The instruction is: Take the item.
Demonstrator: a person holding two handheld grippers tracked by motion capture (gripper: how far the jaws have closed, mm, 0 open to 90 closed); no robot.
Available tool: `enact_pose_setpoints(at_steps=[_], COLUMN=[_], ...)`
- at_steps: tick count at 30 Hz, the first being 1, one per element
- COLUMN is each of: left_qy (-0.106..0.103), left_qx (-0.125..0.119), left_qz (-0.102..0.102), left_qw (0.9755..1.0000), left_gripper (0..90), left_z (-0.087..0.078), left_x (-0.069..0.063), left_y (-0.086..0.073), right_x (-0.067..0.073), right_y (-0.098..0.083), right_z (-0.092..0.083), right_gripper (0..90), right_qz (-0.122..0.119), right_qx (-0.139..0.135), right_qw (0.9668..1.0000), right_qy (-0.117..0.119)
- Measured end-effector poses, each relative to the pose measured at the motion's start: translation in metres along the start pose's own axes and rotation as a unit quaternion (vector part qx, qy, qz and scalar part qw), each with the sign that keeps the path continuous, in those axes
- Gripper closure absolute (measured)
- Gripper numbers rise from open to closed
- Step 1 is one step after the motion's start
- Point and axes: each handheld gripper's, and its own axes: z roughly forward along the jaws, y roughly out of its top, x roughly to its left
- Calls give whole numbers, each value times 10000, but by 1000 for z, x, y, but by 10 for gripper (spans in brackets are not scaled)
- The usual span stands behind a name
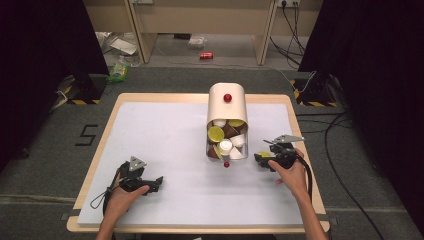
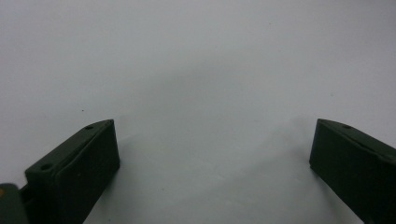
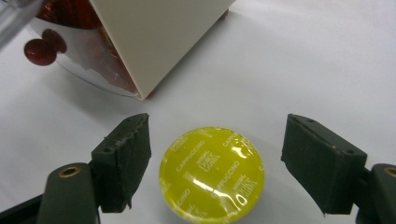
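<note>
Between our right gripper's parted jaws, a yellow cappuccino capsule lies foil-up, untouched; ahead and left stands the cream capsule dispenser.

Yellow coffee capsule lies foil-up on white table, beside holder.

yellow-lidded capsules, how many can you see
4: one on the white sheet between the right hand-held gripper's open jaws, and three in the open drawer: left, back right, front left edge. More may be buried underneath.
</note>
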Motion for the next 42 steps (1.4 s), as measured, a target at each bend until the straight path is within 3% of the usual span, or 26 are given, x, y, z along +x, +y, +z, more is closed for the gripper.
enact_pose_setpoints(at_steps=[10, 18, 33, 42], left_qy=[-2, 0, 2, 2], left_qx=[-2, -1, -2, -1], left_qz=[-2, -1, -1, 1], left_qw=[10000, 10000, 10000, 10000], left_gripper=[10, 10, 10, 10], left_z=[0, 0, 0, 0], left_x=[0, 0, 0, 0], left_y=[0, 0, 0, 0], right_x=[6, 7, 21, 21], right_y=[-4, -15, -39, -54], right_z=[-11, -23, -38, -48], right_gripper=[206, 193, 207, 207], right_qz=[-47, 47, -54, -30], right_qx=[55, 67, 88, 135], right_qw=[10000, 10000, 9999, 9999], right_qy=[53, 22, 46, 28])
